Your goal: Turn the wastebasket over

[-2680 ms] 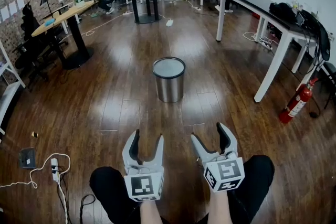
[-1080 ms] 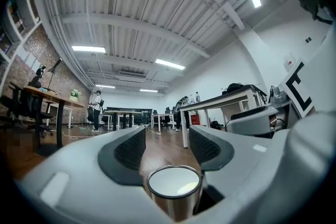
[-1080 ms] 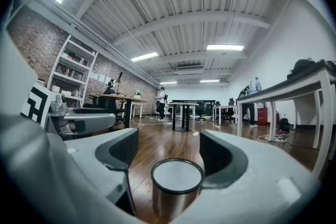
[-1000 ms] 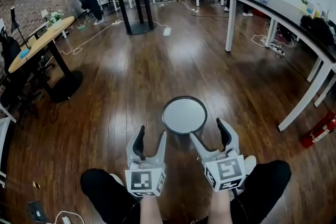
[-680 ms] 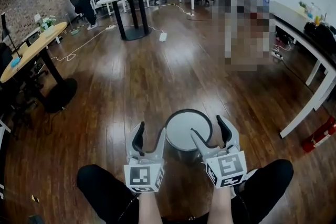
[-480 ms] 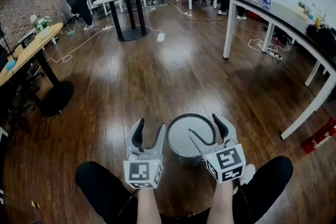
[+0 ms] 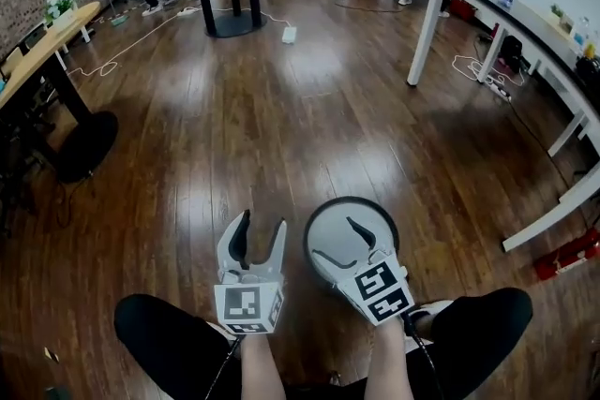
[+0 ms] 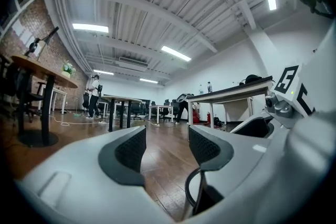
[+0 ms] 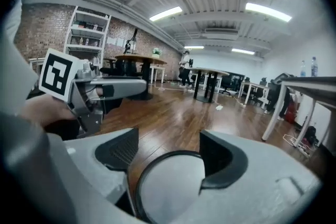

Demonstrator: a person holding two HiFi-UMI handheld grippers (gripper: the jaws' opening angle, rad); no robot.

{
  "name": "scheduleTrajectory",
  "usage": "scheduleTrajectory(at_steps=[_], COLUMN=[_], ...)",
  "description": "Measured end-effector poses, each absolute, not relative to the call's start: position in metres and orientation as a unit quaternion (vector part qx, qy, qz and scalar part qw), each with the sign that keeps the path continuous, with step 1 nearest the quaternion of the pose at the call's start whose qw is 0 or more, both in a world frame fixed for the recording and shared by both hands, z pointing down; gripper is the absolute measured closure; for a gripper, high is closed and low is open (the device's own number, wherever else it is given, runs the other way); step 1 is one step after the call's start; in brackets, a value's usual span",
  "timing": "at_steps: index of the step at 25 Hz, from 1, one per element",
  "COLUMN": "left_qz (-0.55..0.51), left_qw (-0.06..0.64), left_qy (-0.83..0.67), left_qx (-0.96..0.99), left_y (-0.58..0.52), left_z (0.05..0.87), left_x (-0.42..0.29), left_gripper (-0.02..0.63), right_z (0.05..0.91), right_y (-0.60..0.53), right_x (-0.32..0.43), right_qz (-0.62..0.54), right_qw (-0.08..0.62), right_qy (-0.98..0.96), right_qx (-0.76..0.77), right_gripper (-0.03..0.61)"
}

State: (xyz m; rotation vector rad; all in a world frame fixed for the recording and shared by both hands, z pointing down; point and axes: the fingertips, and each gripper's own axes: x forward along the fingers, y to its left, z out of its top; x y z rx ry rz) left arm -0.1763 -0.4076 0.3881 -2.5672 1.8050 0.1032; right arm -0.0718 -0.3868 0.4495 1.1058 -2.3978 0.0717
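Head view: wastebasket (image 7: 337, 211) on the floor (image 7: 281, 108), 5 o'clock of centre, nearer the knees than half a second ago. Right gripper (image 7: 333, 237) now over its grey top, jaws wide. Left gripper (image 7: 262, 222) at its 9 o'clock, jaws apart, empty. Basket wall hidden. Left gripper view: only a rim arc at 5 o'clock. Right gripper view: rim curves beneath the spread jaws; contact unclear.
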Motion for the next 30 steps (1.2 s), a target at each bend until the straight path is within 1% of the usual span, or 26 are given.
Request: scheduleTrajectory(at_steps=[5,8,14,17,19,23,26,30], left_qz=[0.022,0.013,0.004,0.005,0.005,0.006,0.007,0.015], left_qw=[-0.031,-0.040,-0.052,-0.054,-0.055,-0.059,-0.061,-0.058], left_qy=[0.581,0.583,0.587,0.589,0.592,0.597,0.601,0.608], left_qx=[-0.813,-0.811,-0.808,-0.806,-0.804,-0.800,-0.797,-0.791], left_y=[-0.414,-0.417,-0.420,-0.420,-0.420,-0.419,-0.418,-0.416], left_z=[0.419,0.429,0.442,0.444,0.445,0.446,0.445,0.439], left_x=[-0.189,-0.195,-0.200,-0.202,-0.205,-0.209,-0.211,-0.221], left_gripper=[0.334,0.336,0.337,0.339,0.341,0.344,0.345,0.351], right_z=[0.524,0.557,0.599,0.613,0.617,0.614,0.609,0.597], right_y=[-0.381,-0.383,-0.384,-0.384,-0.386,-0.387,-0.387,-0.393], right_x=[-0.101,-0.110,-0.123,-0.121,-0.119,-0.121,-0.122,-0.119], right_qz=[0.067,0.087,0.103,0.095,0.083,0.076,0.090,0.118], right_qw=[0.355,0.405,0.466,0.489,0.495,0.489,0.463,0.408], right_qy=[-0.871,-0.857,-0.834,-0.818,-0.810,-0.814,-0.823,-0.840], right_qx=[0.333,0.306,0.276,0.287,0.302,0.303,0.316,0.338], right_gripper=[0.226,0.227,0.307,0.334,0.373,0.404,0.443,0.481])
